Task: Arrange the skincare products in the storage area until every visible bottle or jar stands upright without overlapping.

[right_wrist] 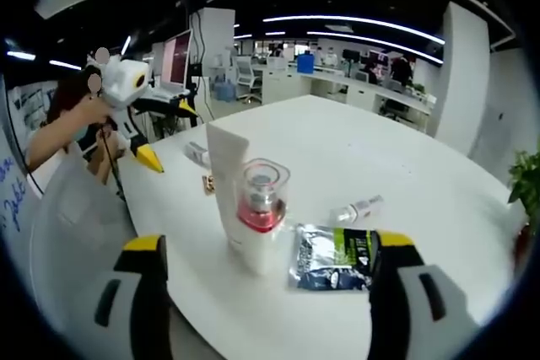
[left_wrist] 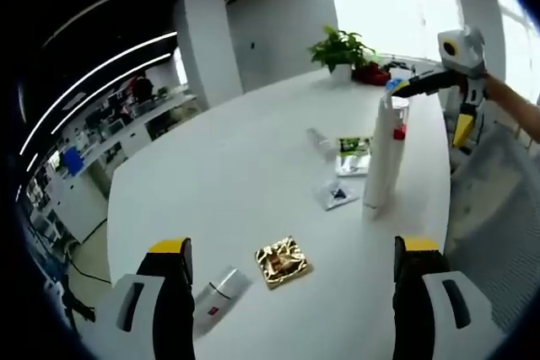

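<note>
A tall, smooth white tube (left_wrist: 385,158) stands upright on the white table (left_wrist: 245,166) — a clear-capped jar (right_wrist: 261,200) touching it, glossy sachet (right_wrist: 333,257) just beside. Both grippers' jaws spread apart, empty.

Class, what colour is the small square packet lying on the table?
Gold, clearest in the left gripper view.

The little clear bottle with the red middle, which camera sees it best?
The right gripper view: the small clear bottle with the red middle stands close and central, in front of the tall white tube. In the left gripper view it peeks from behind that tube, far off.
</note>
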### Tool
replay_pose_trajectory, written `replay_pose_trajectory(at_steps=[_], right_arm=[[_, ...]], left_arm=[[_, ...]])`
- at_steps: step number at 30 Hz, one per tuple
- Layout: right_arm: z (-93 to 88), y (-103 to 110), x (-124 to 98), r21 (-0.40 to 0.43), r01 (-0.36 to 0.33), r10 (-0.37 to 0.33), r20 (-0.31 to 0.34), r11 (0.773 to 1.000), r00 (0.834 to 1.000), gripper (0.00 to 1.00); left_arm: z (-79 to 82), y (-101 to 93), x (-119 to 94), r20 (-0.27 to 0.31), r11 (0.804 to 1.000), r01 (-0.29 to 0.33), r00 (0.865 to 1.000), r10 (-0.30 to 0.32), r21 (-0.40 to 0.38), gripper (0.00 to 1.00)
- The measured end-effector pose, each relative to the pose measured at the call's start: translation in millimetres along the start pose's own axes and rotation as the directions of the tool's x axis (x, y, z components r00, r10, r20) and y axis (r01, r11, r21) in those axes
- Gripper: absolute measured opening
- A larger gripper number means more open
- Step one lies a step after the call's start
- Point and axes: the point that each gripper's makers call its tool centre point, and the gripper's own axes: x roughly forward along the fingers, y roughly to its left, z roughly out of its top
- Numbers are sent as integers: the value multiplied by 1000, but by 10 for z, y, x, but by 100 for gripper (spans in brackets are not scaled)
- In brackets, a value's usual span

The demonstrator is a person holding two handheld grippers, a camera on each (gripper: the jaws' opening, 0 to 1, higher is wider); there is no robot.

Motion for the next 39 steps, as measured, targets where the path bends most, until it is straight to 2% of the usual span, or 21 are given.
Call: replay_pose_trajectory(at_steps=[3, 5, 7, 10, 15, 26, 31, 33, 39], right_arm=[[35, 14, -11, 17, -8, 8, 18, 1000, 1000, 100], [99, 32, -19, 43, -19, 16, 58, 999, 998, 100], [96, 41, -19, 49, -21, 19, 54, 999, 998, 100], [107, 40, -21, 46, -17, 15, 57, 999, 998, 100], [106, -9, -33, 42, 2, -5, 54, 999, 999, 100], [68, -13, -28, 44, 0, -1, 37, 999, 999, 100], [58, -12, -26, 44, 3, -4, 29, 999, 1000, 100], [58, -13, -25, 44, 4, -6, 28, 999, 1000, 100], [50, -15, -31, 44, 9, -10, 23, 999, 1000, 100]], left_arm=[[-75, 98, 28, -25, 1000, -4, 1000, 3, -8, 97], [-118, 154, 37, -40, 1000, -10, 999, 10, 9, 95], [-210, 220, 53, -85, 1000, -16, 996, 17, 12, 95], [-262, 280, 70, -106, 1000, -4, 994, 6, 19, 91], [-396, 364, 117, -157, 1000, 13, 988, -11, 9, 92], [-658, 551, 207, -275, 997, 60, 960, -46, 42, 92], [-685, 572, 247, -289, 995, 101, 953, -89, 26, 87], [-713, 606, 264, -303, 994, 99, 949, -83, 35, 85], [-820, 673, 283, -368, 990, 136, 923, -112, 40, 70]])
